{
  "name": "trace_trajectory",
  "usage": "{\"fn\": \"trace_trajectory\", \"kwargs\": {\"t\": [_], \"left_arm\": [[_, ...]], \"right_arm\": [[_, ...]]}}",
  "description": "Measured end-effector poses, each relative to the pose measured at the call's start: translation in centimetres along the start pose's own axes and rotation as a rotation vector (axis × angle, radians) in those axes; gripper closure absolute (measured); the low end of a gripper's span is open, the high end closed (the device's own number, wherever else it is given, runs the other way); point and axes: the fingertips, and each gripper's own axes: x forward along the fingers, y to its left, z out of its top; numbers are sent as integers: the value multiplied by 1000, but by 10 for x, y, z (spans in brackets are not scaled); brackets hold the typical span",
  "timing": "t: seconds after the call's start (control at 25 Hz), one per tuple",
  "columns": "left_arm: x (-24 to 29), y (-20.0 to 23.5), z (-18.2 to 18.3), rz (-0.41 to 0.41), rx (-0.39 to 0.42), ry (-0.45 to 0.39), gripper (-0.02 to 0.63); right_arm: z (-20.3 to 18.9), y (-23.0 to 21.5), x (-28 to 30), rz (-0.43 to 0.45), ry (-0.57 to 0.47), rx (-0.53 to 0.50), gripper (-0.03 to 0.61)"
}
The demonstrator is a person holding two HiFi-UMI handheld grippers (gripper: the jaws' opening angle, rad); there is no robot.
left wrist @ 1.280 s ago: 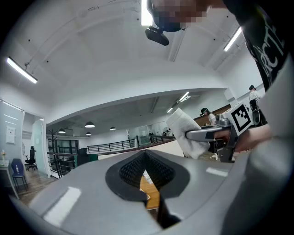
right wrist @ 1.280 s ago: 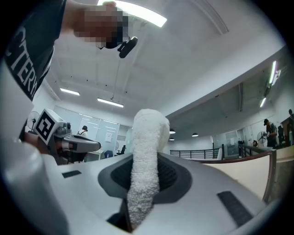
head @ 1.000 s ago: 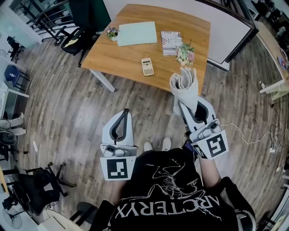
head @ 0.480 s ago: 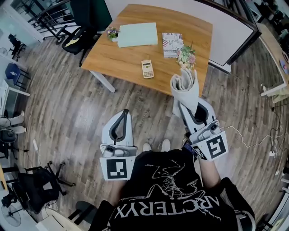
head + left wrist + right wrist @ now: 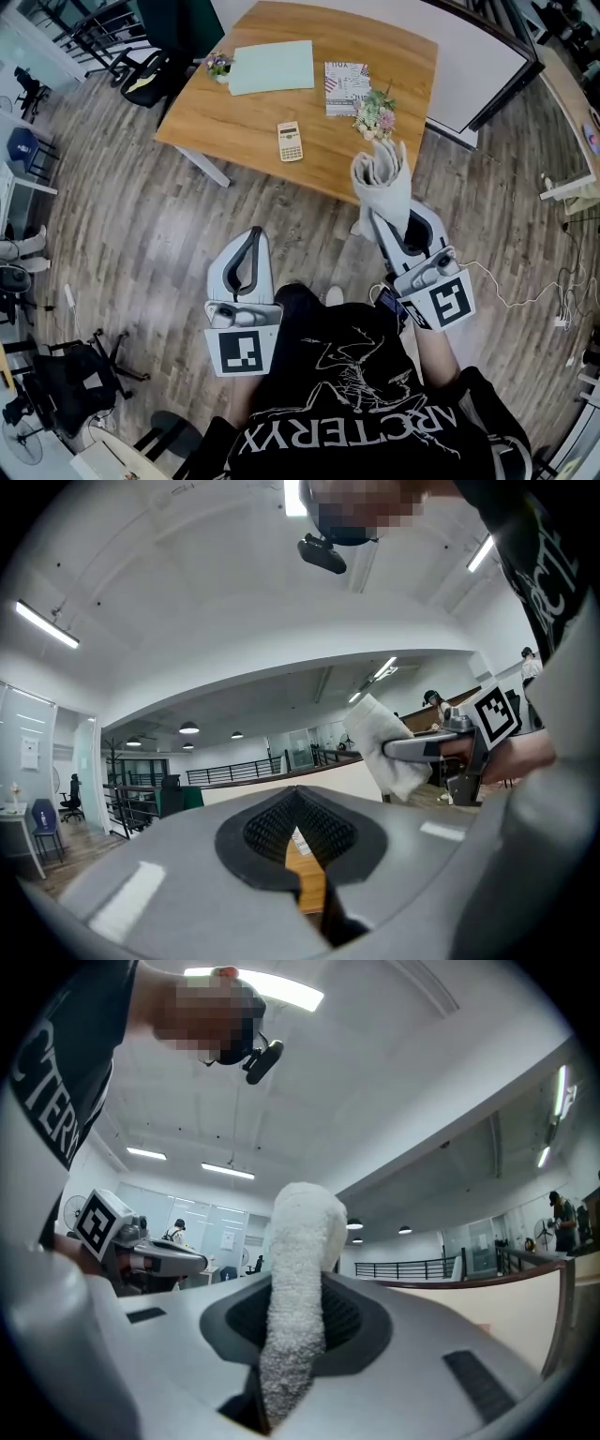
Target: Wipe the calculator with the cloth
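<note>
The calculator (image 5: 290, 142) lies on the wooden table (image 5: 244, 103) ahead of me, well beyond both grippers. My right gripper (image 5: 387, 221) is shut on a rolled white cloth (image 5: 382, 182), which stands up out of its jaws and reaches the table's near edge in the head view. In the right gripper view the cloth (image 5: 298, 1288) rises between the closed jaws. My left gripper (image 5: 251, 253) hangs over the floor at my left, its jaws shut and holding nothing. In the left gripper view the cloth (image 5: 386, 750) shows to the right.
On the table lie a pale green sheet (image 5: 271, 67), a patterned booklet (image 5: 347, 77) and two small flower bunches (image 5: 377, 114) (image 5: 217, 66). Office chairs (image 5: 141, 75) stand left of the table. A white board (image 5: 487, 56) leans at the right. A cable (image 5: 511, 286) runs across the floor.
The table and calculator have shifted slightly left and farther up in the head view. Both grippers hold the same pose, the cloth still in the right one.
</note>
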Motion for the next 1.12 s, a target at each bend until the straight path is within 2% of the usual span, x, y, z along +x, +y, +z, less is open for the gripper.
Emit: {"fn": "trace_trajectory", "kwargs": {"t": [0.2, 0.44, 0.88, 1.12], "left_arm": [[24, 4, -3, 3, 10, 15, 604], [63, 32, -15, -3, 4, 17, 604], [170, 145, -27, -69, -37, 16, 604], [207, 194, -35, -107, -53, 23, 604]], "right_arm": [[-10, -19, 17, 8, 1, 16, 486], [-25, -35, 64, 14, 8, 20, 486], [-36, -65, 211, -18, 44, -8, 486], [-42, -76, 264, -65, 76, -14, 486]]}}
